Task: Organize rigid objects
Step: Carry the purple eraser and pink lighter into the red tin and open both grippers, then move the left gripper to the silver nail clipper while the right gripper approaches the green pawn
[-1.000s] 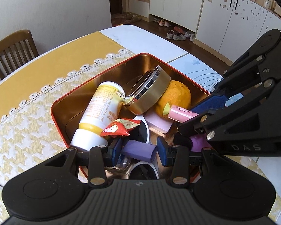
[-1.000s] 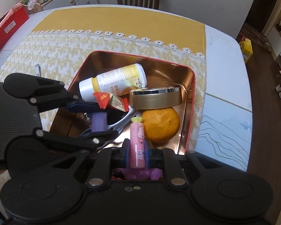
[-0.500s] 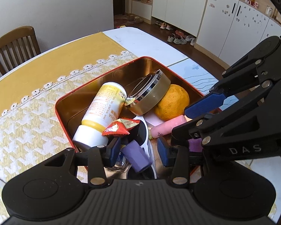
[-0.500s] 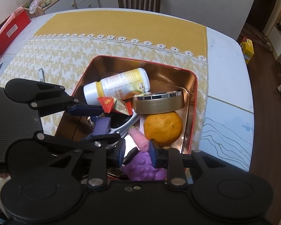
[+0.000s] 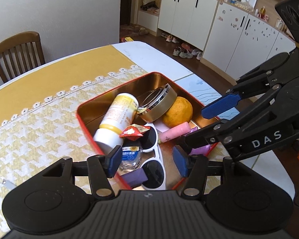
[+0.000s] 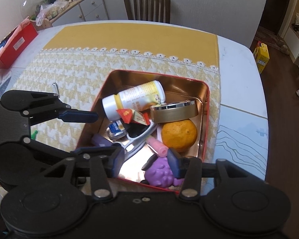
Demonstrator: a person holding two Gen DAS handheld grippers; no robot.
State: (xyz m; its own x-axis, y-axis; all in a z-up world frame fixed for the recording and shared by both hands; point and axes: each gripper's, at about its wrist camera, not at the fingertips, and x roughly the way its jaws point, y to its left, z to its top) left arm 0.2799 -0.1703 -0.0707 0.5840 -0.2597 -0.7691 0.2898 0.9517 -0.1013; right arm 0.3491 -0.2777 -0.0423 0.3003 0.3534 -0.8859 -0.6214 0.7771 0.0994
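A red tin (image 5: 97, 111) with a gold inside sits on the yellow cloth. It holds a white and yellow bottle (image 5: 119, 117), a round gold tin (image 5: 159, 107), an orange (image 5: 178, 111), white sunglasses (image 5: 152, 145), a red candy wrapper (image 5: 134, 132) and a purple grape toy (image 6: 161, 172). My left gripper (image 5: 147, 163) hovers over the tin's near end with its jaws opening. A purple block (image 5: 134, 176) lies loose below them. My right gripper (image 6: 146, 164) is also opening above the tin. The pink tube (image 6: 156, 146) lies free on the tin's floor beside the orange.
A wooden chair (image 6: 146, 2) stands at the table's far side. A red box (image 6: 16, 43) lies at the left edge, with a small metal piece (image 6: 55, 88) and a green bit (image 6: 34, 134) on the cloth. White cabinets (image 5: 239, 45) and shoes (image 5: 184, 52) line the floor beyond.
Both grippers rose and their jaws spread. The pink tube left the right jaws and now lies in the tin. The purple block slipped from the left jaws and rests low in the tin.
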